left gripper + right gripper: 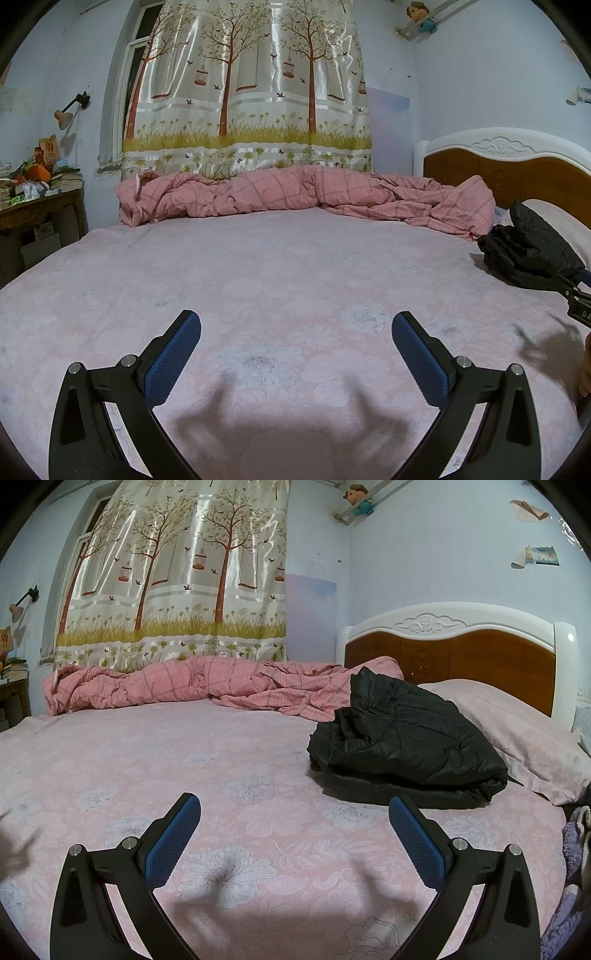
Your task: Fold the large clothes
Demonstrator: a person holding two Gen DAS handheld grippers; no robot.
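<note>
Hanging over the pink flowered bed [295, 266], the left gripper [295, 332] has its jaws spread wide with nothing between them; its blue pads [171, 360] are bare; the right gripper [293, 814] is the same, jaws wide apart and empty, low over the sheet near the front edge of the bed.

The black puffy jacket [406, 746] lies folded in a thick stack on the bed, toward the headboard end, just in front of the right gripper's right finger but not touching it; its top flap sticks up a little; in the left view the jacket [528, 247] sits at the far right, partly hidden behind the other gripper's black frame.

A pink pillow [517, 731] lies right behind the jacket, touching it, against the brown and white headboard [450, 653]; a crumpled pink checked quilt [295, 192] runs along the far edge of the bed, under the tree curtain [251, 85]; one end of the quilt reaches close to the jacket; a messy desk [37, 199] with books stands off the bed's far left corner; the middle of the bed is bare sheet.
</note>
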